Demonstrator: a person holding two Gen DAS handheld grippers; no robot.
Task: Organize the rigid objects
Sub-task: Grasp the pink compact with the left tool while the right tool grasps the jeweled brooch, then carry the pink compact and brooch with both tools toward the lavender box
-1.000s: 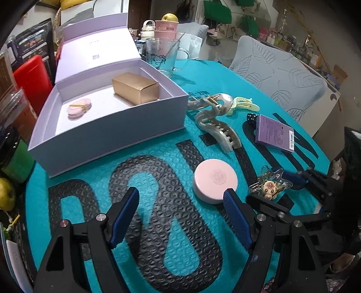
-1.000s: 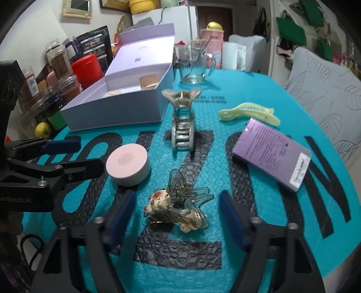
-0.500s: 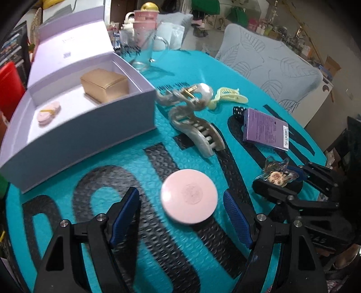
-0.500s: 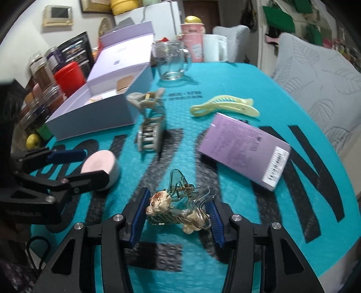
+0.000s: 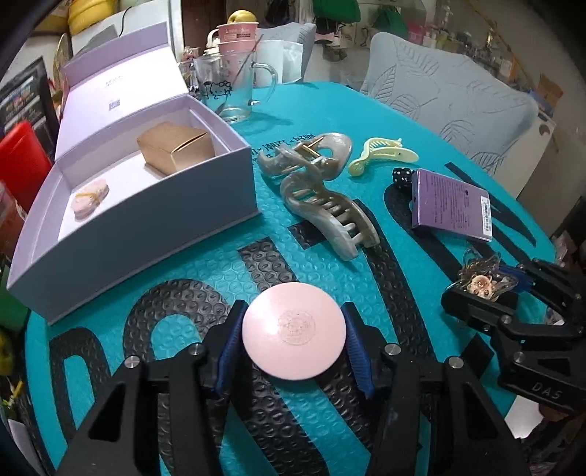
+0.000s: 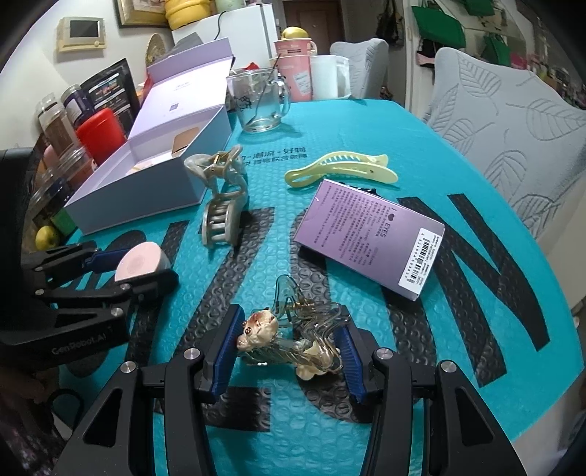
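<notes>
My left gripper (image 5: pixel 293 344) is shut on a round pink case (image 5: pixel 294 343), also seen in the right wrist view (image 6: pixel 137 261). My right gripper (image 6: pixel 289 346) is shut on a clear decorated hair claw (image 6: pixel 289 337), which shows at the right of the left wrist view (image 5: pixel 481 280). An open lilac box (image 5: pixel 154 219) holds a gold carton (image 5: pixel 175 152) and a small pink item (image 5: pixel 91 197). A grey hair claw (image 5: pixel 322 197), a yellow clip (image 5: pixel 381 155), a purple card box (image 5: pixel 450 208) and a black die (image 5: pixel 402 175) lie on the teal mat.
A glass mug (image 5: pixel 229 89) and pink cups (image 5: pixel 238 34) stand behind the box. Jars and a red canister (image 6: pixel 100 133) line the table's left side. A grey chair (image 6: pixel 505 124) stands to the right.
Both grippers closed: the left moved forward around the pink case and shut on it, the right shut on the decorated hair claw.
</notes>
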